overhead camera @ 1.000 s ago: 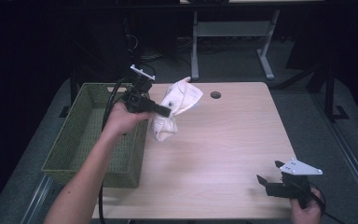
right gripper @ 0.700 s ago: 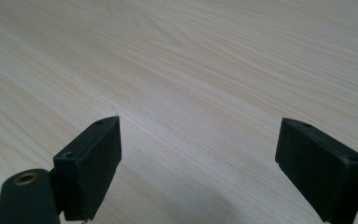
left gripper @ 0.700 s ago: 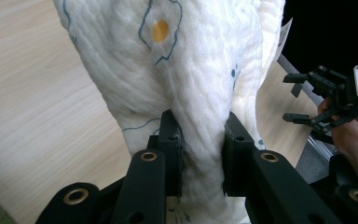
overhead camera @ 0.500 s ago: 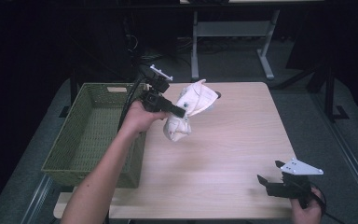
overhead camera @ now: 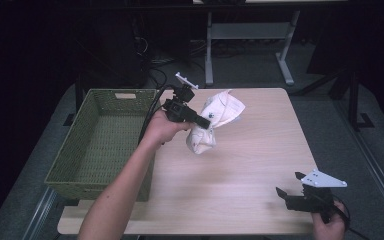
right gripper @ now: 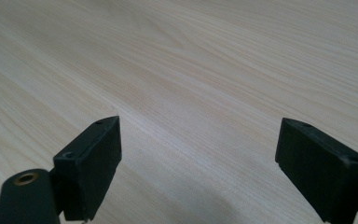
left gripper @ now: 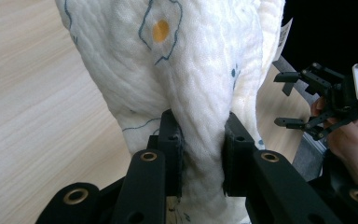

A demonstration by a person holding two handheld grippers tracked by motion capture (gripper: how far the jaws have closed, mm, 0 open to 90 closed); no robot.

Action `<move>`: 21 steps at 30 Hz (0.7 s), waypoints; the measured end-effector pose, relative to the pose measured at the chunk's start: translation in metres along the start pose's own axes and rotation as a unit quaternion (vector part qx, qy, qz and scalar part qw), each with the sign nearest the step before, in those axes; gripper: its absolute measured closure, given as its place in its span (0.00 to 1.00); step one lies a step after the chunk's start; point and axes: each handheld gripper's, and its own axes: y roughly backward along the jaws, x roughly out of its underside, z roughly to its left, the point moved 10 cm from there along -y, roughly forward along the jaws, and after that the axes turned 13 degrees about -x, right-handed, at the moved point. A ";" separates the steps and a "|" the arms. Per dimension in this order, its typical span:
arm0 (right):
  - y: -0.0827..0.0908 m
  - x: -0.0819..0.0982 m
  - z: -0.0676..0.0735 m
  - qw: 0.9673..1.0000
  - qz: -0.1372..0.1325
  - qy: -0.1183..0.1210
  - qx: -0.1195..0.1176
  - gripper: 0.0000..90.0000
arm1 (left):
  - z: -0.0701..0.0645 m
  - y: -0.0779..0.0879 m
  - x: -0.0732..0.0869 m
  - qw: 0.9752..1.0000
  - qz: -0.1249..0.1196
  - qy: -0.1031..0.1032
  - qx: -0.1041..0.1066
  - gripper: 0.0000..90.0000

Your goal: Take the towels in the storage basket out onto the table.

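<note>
A white quilted cloth [overhead camera: 212, 120] with blue outlines and a yellow dot hangs bunched above the wooden table [overhead camera: 240, 170]. My left gripper [overhead camera: 205, 122] is shut on the cloth, and in the left gripper view the cloth [left gripper: 186, 84] is pinched between the two black jaws of the left gripper [left gripper: 203, 140]. My right gripper [overhead camera: 289, 184] rests at the table's near right corner, open with nothing between its jaws. In the right gripper view, bare wood [right gripper: 191, 70] lies ahead of the right gripper [right gripper: 198, 158]. The right gripper [left gripper: 289, 100] also appears farther off in the left gripper view.
A green woven basket [overhead camera: 75, 160] stands at the left side of the table, with nothing visible inside. A metal stand [overhead camera: 245, 35] sits on the floor beyond the table's far edge. The floor around is dark.
My left gripper has carried the cloth to the right, from beside the basket toward the table's middle, and slightly lower. The right gripper has stayed put.
</note>
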 end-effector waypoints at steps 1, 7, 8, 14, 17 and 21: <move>0.000 0.000 0.000 1.000 -0.001 0.002 0.000 0.16 | 0.000 -0.002 0.001 1.000 0.002 0.002 0.001 0.82; 0.000 0.000 0.001 1.000 0.000 0.001 -0.001 0.16 | -0.002 -0.014 0.003 1.000 0.008 0.006 0.004 0.82; 0.000 -0.001 0.001 1.000 0.000 0.001 -0.001 0.16 | -0.002 -0.019 0.003 1.000 0.010 0.007 0.005 0.82; -0.001 -0.001 0.001 1.000 -0.001 0.001 -0.002 0.16 | -0.007 -0.036 0.007 1.000 0.020 0.012 0.012 0.82; -0.001 -0.001 0.001 1.000 -0.001 0.001 -0.002 0.16 | -0.009 -0.046 0.009 1.000 0.024 0.015 0.014 0.81; 0.000 -0.001 0.002 1.000 0.000 0.001 -0.003 0.16 | -0.011 -0.057 0.015 0.999 0.032 0.014 0.016 0.81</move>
